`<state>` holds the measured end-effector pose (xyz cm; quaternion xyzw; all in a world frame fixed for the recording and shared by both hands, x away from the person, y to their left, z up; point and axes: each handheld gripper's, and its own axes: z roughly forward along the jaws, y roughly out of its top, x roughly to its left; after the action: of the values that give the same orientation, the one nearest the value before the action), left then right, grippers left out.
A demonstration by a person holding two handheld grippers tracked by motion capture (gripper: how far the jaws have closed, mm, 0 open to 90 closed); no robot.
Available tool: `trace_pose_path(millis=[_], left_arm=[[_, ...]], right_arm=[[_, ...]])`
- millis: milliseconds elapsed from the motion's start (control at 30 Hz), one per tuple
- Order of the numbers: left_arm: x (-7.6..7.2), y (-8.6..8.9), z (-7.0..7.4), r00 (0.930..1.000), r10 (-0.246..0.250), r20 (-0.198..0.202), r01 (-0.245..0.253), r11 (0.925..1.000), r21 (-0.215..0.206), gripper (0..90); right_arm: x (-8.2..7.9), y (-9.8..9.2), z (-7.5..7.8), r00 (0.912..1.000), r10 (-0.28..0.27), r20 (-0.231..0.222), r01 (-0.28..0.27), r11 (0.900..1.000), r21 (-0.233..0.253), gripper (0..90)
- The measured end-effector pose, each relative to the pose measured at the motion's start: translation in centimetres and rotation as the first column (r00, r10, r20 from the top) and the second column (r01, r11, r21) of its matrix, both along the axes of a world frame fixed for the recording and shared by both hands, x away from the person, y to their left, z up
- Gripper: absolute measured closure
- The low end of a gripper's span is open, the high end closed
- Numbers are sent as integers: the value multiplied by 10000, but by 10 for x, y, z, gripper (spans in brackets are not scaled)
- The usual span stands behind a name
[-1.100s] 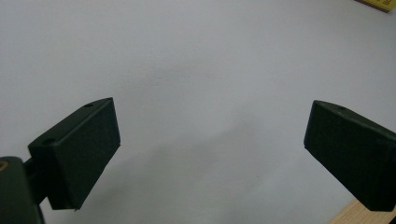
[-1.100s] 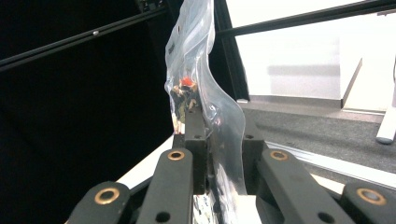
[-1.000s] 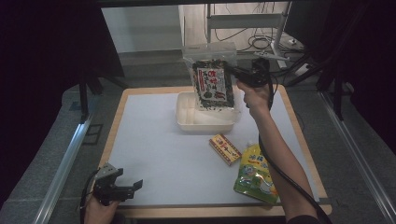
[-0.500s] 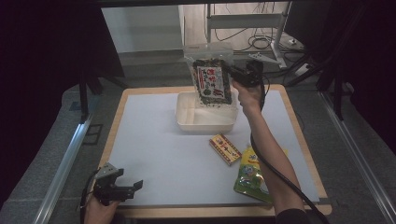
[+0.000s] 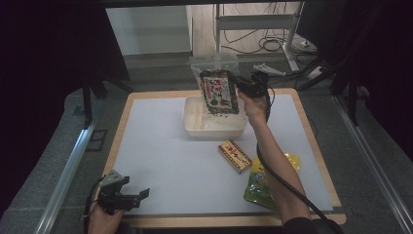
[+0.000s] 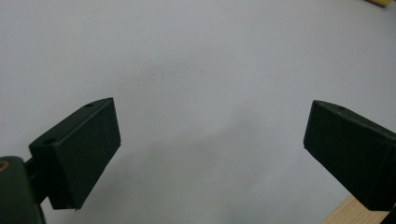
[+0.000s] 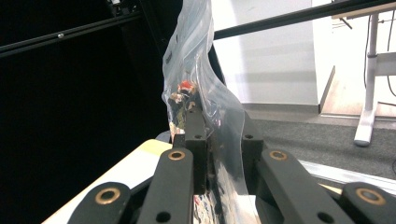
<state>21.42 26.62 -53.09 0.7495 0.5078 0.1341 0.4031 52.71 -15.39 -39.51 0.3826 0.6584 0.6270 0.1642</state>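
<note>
A clear plastic bag with a dark printed packet inside (image 5: 217, 90) hangs upright over a white rectangular tub (image 5: 214, 127) at the far middle of the mat. My right gripper (image 5: 242, 87) is shut on the bag's right edge and holds it in the air. In the right gripper view the two jaws pinch the crinkled bag (image 7: 205, 88) between them, right gripper (image 7: 223, 163). My left gripper (image 5: 137, 196) rests at the near left corner of the mat, jaws wide apart. The left gripper (image 6: 210, 154) has only bare grey mat between its fingers.
A small yellow and red box (image 5: 234, 155) lies on the mat in front of the tub. A yellow-green pouch (image 5: 265, 181) lies at the near right, partly under the right forearm. The grey mat (image 5: 165, 146) sits on a wooden table (image 5: 311, 126).
The right gripper has carried the bag a little to the left and farther back over the tub. The left gripper has stayed put.
</note>
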Motion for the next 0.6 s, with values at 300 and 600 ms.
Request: trace_pose_path(millis=[300,600], left_arm=[[1,-1,0,9999,-57,-92,58,9999,110,40],[0,-3,0,10000,-2,-51,3,9998,221,42]], right_arm=[[-6,-12,-16,9997,232,-29,-231,9993,284,791],[-17,-25,-22,9995,287,-115,-289,9995,-100,784]])
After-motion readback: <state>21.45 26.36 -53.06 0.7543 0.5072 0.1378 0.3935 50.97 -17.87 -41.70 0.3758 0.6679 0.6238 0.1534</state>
